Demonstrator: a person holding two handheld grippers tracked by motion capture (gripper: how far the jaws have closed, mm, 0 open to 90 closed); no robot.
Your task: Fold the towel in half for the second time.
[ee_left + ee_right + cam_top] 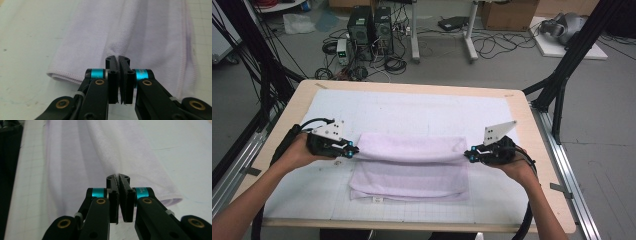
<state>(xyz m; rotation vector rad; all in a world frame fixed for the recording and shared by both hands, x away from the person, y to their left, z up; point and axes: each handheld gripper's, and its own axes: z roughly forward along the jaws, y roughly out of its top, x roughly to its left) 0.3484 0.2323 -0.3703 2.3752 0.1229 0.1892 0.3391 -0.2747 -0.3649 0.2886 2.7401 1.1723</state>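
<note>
Towel fold in hand. Pale lilac towel (409, 167) lies mid-table on the white gridded mat (332, 112), its far layer lifted and being brought toward the near edge. To land it well, my judgement: both ends should travel level and together, cloth kept taut between them, hem set square on the near edge before release. Left gripper (349, 150): jaws pinched shut on the towel's left end. Right gripper (469, 154): jaws likewise clamped on the right end, fabric bunched between the pads.
</note>
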